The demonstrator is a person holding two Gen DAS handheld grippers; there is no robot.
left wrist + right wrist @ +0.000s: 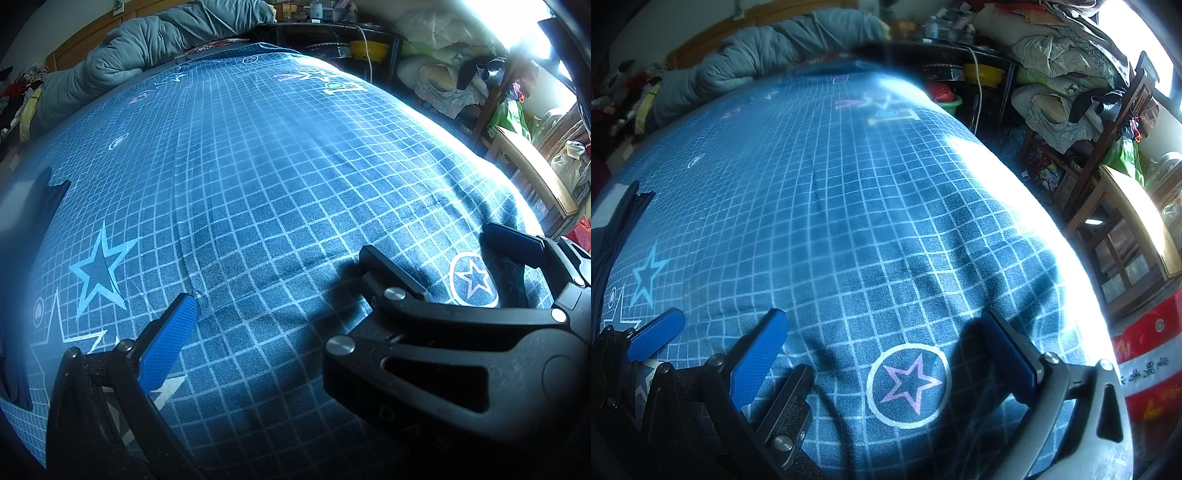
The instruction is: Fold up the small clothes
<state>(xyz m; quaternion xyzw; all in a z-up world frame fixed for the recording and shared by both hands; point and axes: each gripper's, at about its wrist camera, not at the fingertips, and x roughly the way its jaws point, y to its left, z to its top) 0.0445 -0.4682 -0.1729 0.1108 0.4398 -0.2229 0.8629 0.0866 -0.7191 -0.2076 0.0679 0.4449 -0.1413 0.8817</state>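
A dark navy garment (44, 195) lies at the far left edge of the bed, mostly cut off; it also shows in the right wrist view (617, 221). My left gripper (273, 284) is open and empty above the blue grid bedsheet (258, 184); its blue left finger (166, 343) shows, and the right gripper's fingers cross the right side of this view. My right gripper (886, 339) is open and empty over a circled star print (908, 384). The left gripper's blue pad (657, 334) shows at lower left.
A grey quilt (155, 40) is bunched at the head of the bed. A wooden chair (1123, 206) and piled bedding (1063, 66) stand to the right, past the bed's sunlit edge. A dark desk (332, 37) with clutter stands behind.
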